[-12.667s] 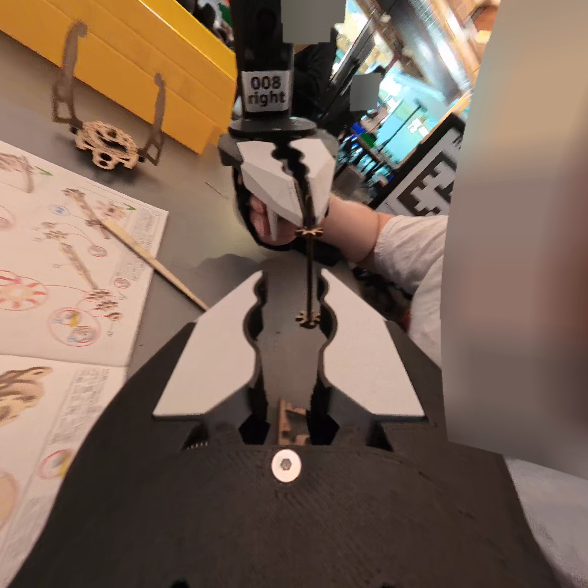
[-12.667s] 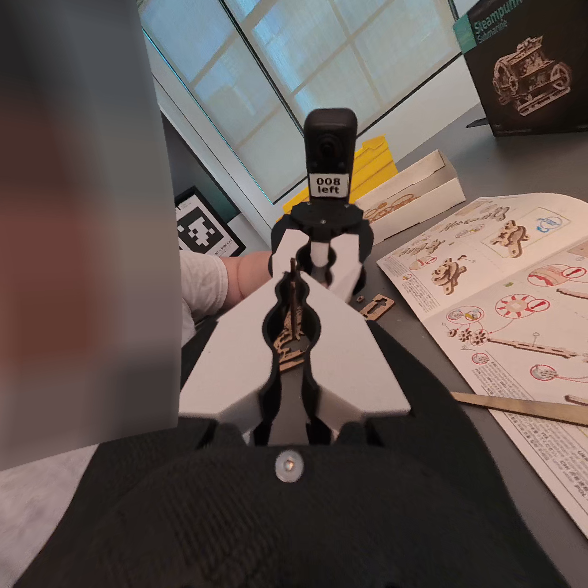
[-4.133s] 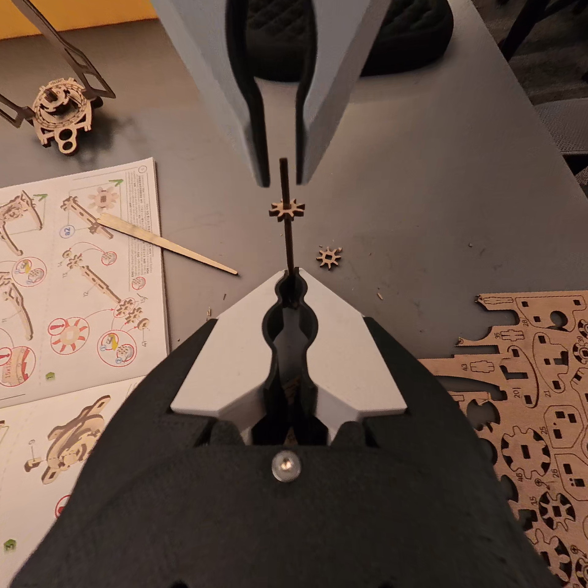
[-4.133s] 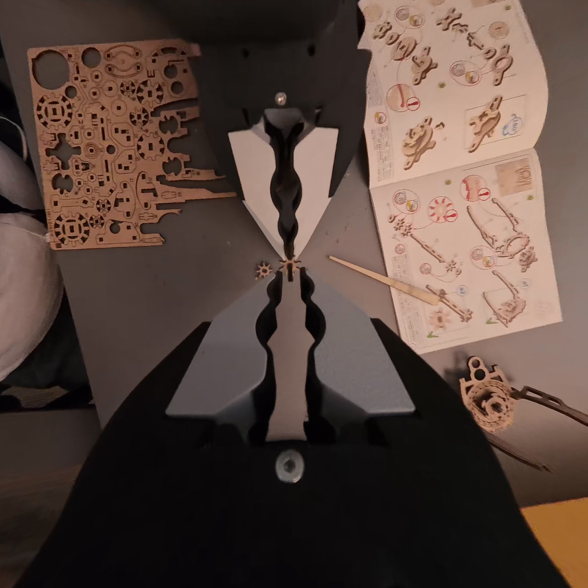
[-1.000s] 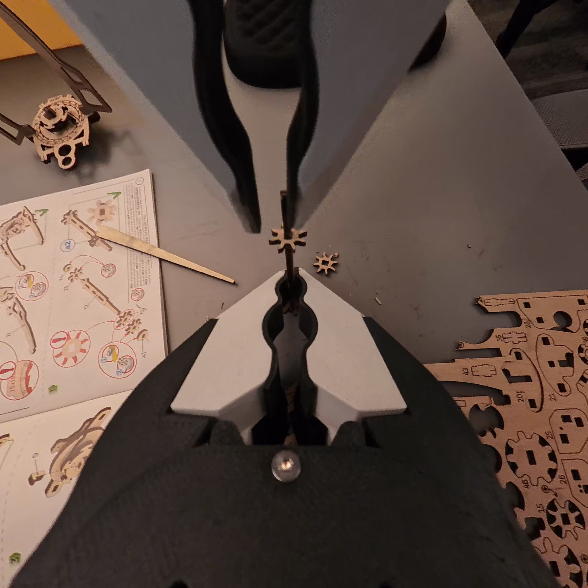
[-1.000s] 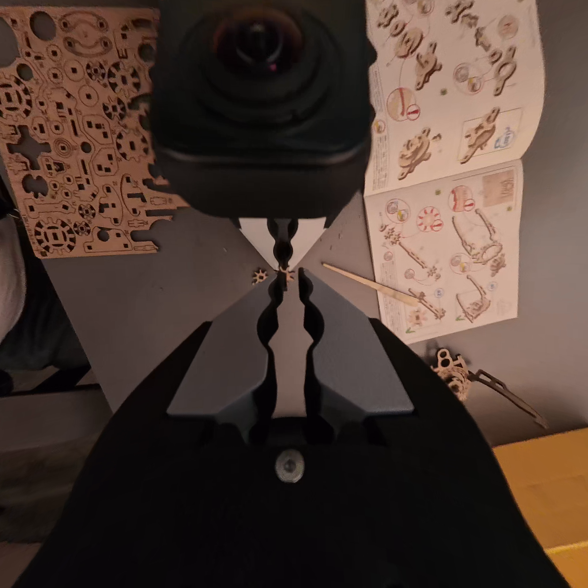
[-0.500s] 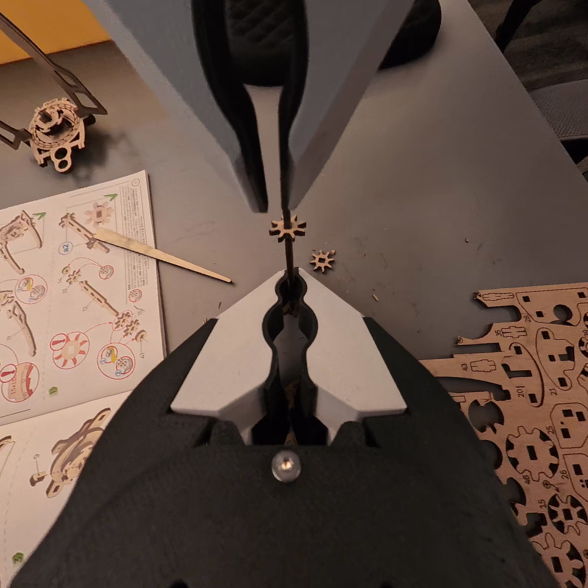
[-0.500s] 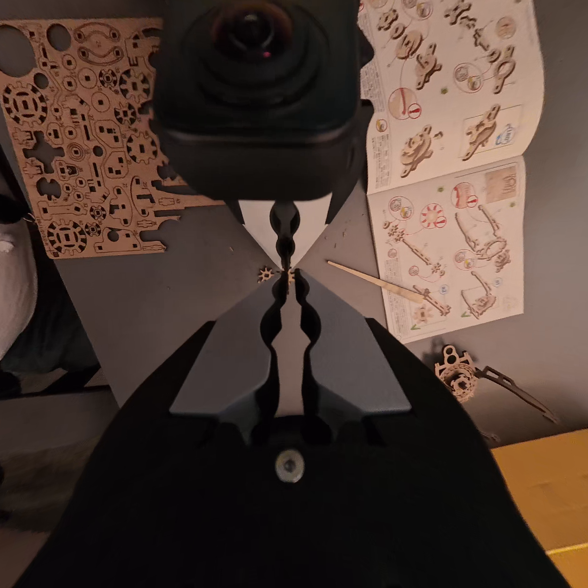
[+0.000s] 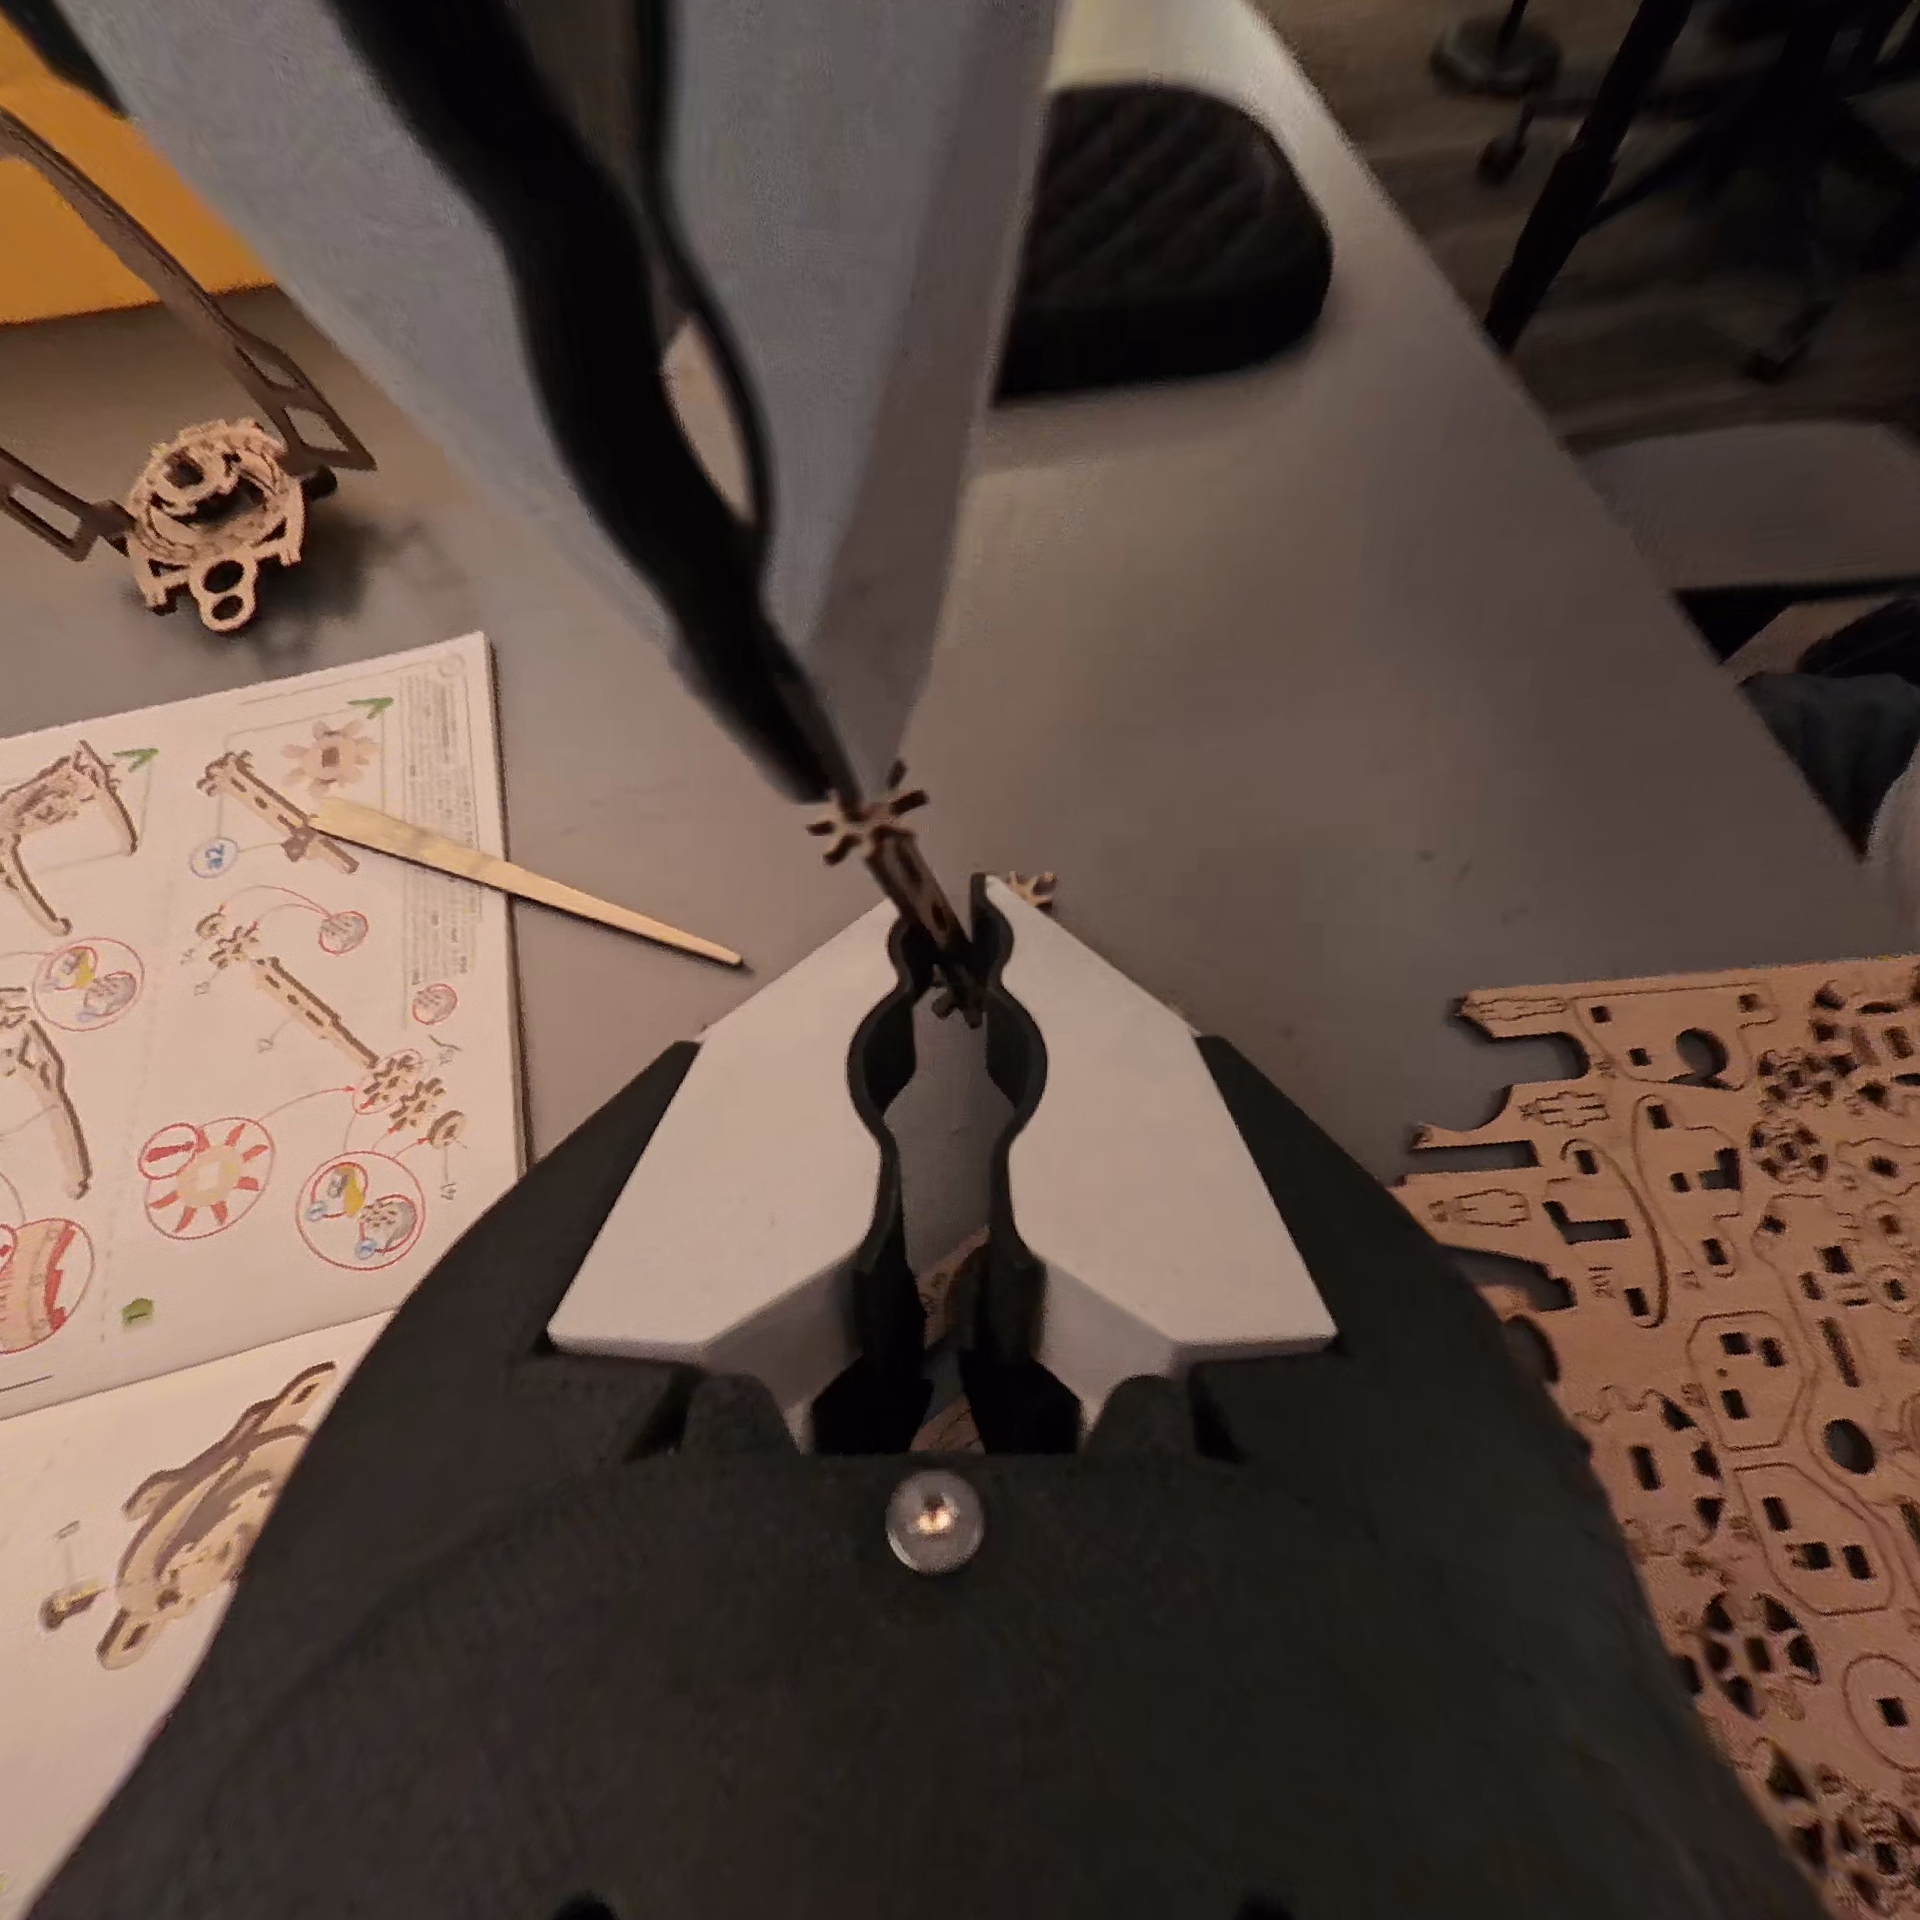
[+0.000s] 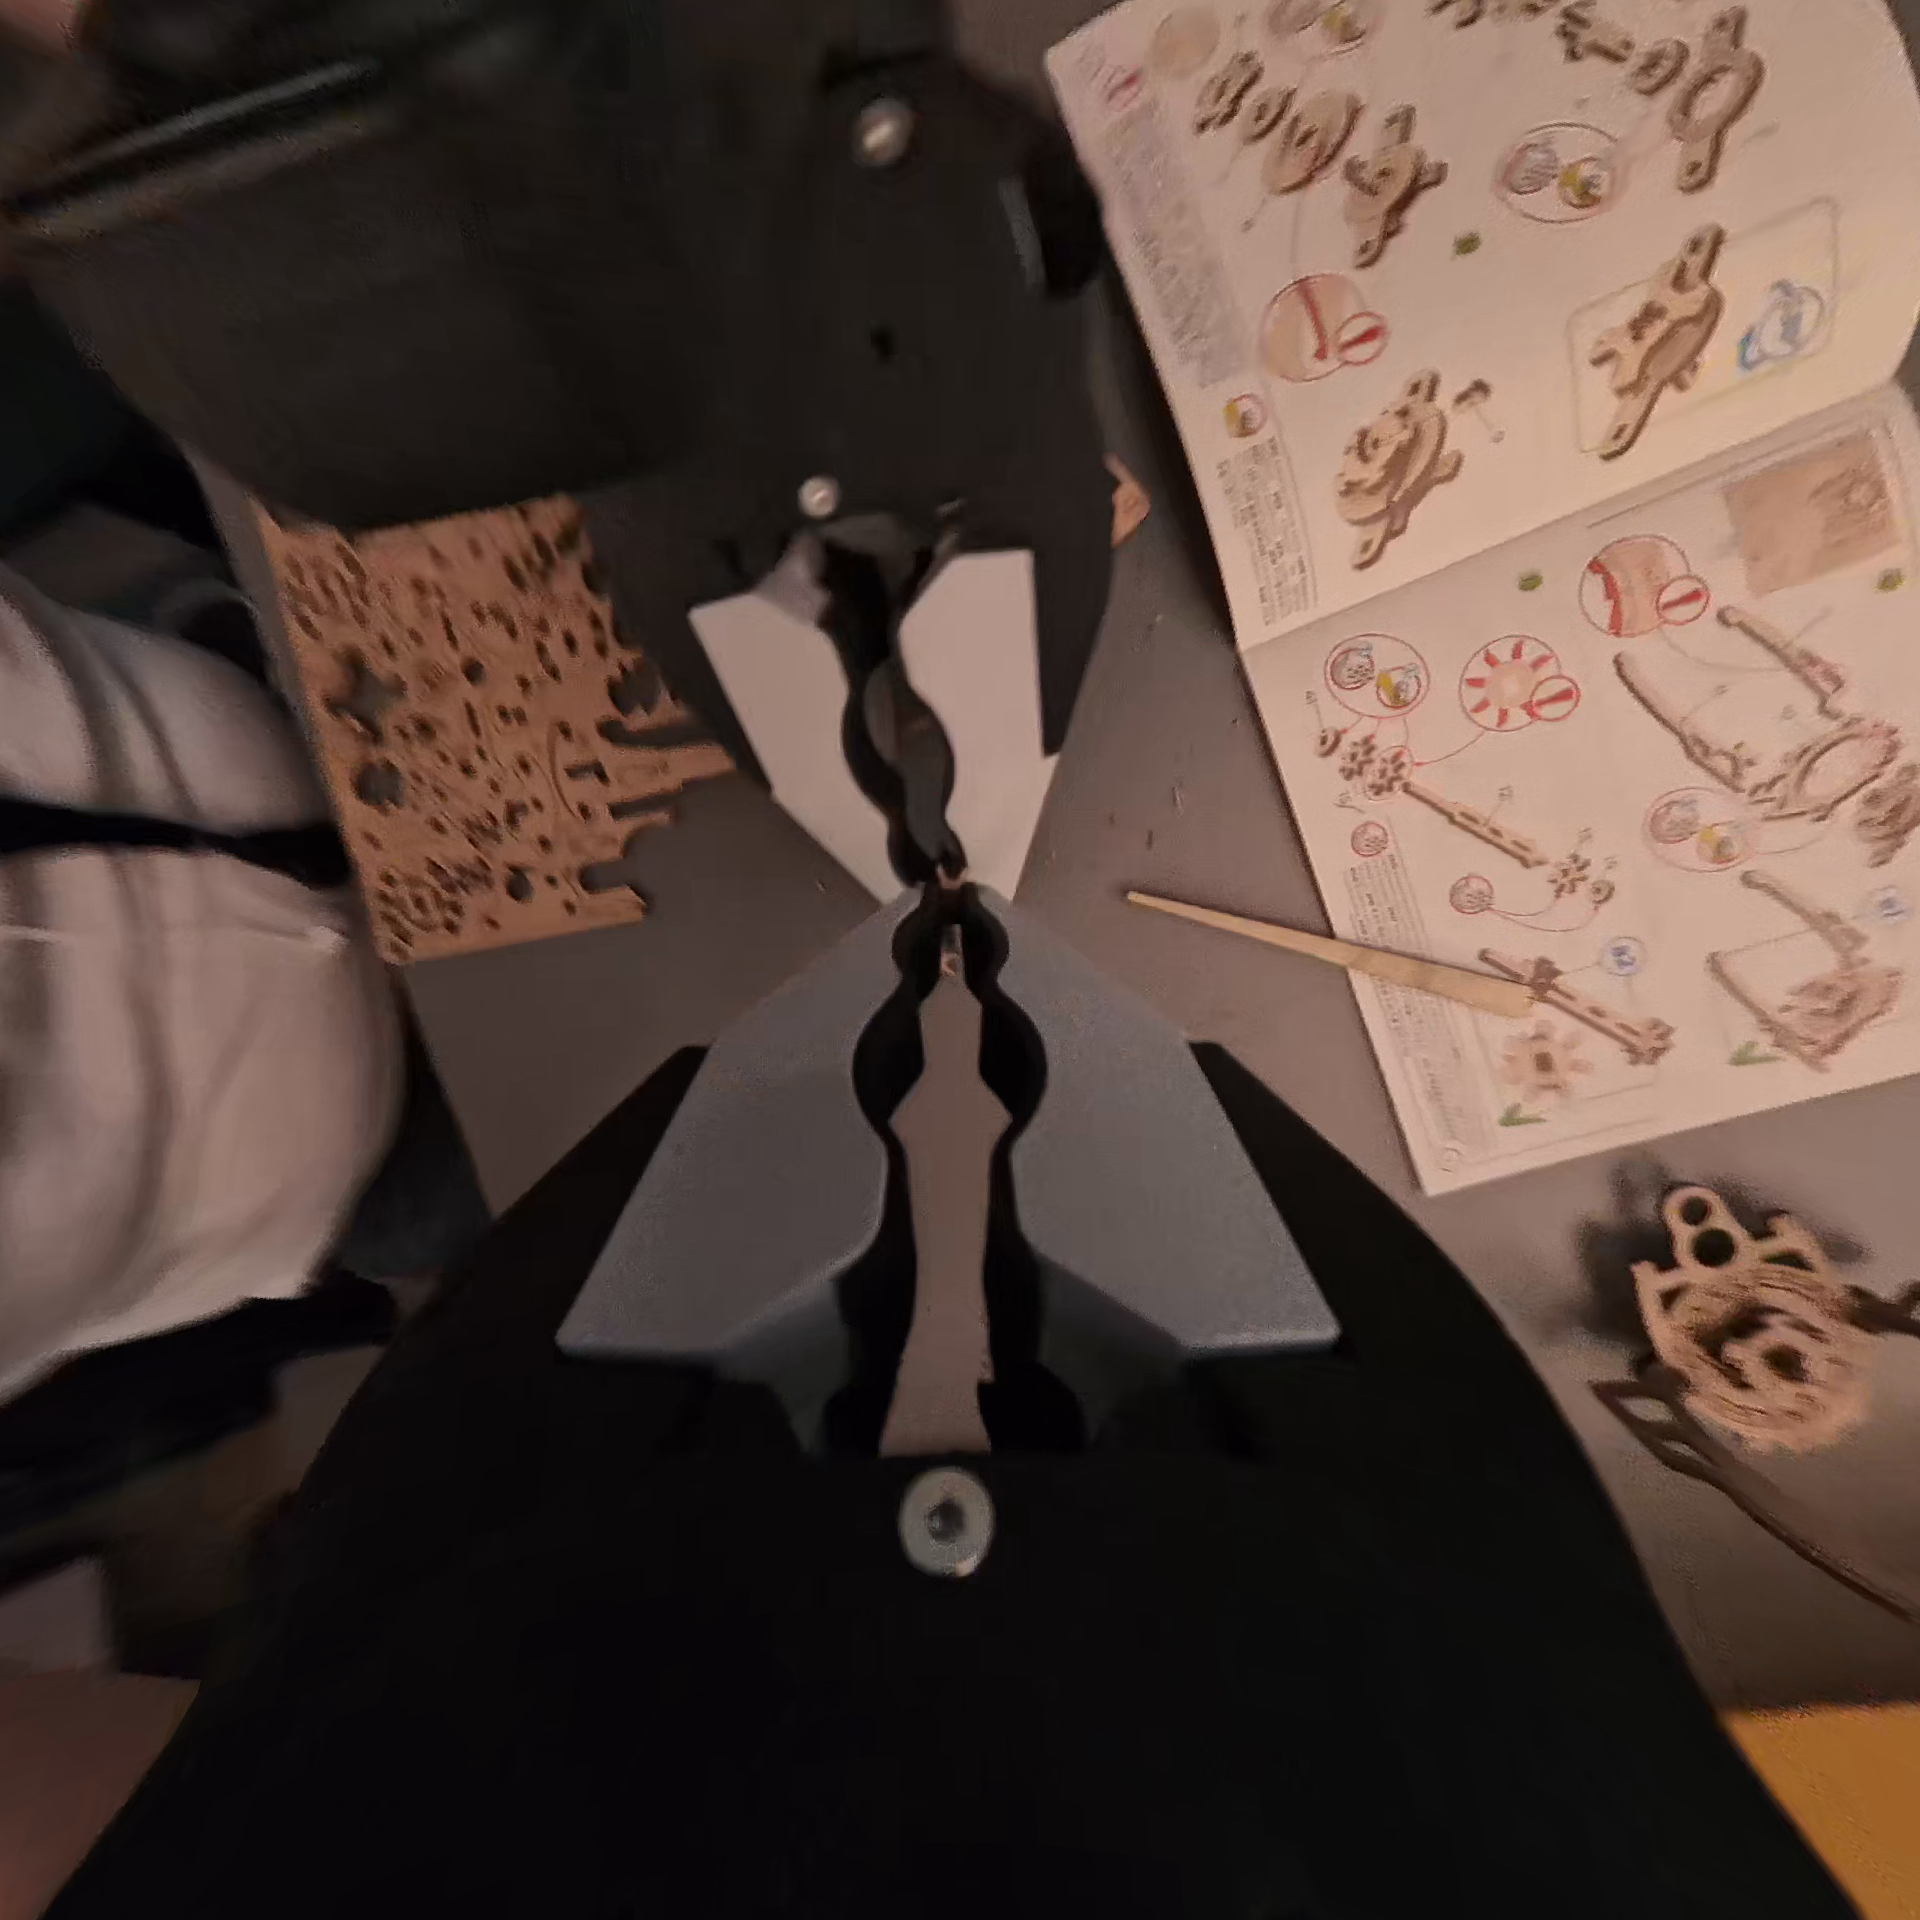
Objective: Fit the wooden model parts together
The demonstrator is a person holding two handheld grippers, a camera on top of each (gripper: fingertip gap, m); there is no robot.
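Note:
A thin dark wooden stick [image 9: 914, 883] with a small wooden gear [image 9: 868, 816] pushed onto it hangs above the grey table. My left gripper [image 9: 938, 914] is shut on the near end of the stick. My right gripper [image 9: 831, 779] comes in from the top, its tips against the gear, shut on the far end. In the right wrist view my right gripper [image 10: 948, 914] meets the left gripper [image 10: 940, 868] tip to tip, and only a sliver of the stick [image 10: 948, 954] shows. A second loose gear [image 9: 1034, 888] lies on the table, half hidden behind my left fingertip.
An open instruction booklet [image 9: 260, 935] [image 10: 1558, 623] lies on the table with a pointed wooden pick [image 9: 520, 883] [image 10: 1330, 961] across it. A laser-cut parts sheet [image 9: 1714, 1299] [image 10: 468, 727], a part-built wooden assembly [image 9: 208, 520] [image 10: 1745, 1340], a yellow box [image 10: 1849, 1787] and a white sleeve [image 10: 156, 935] are around. The grippers' ends are close to 6 centimetres from one another. The part-built wooden assembly [image 9: 208, 520] is about 20 centimetres from both grippers' fingertips. The right camera catches it too, in the right wrist view [image 10: 1744, 1309].
My right gripper has closed on the far end of the stick, up against the gear. The stick now leans to the left. Both grippers have tilted, still tip to tip.

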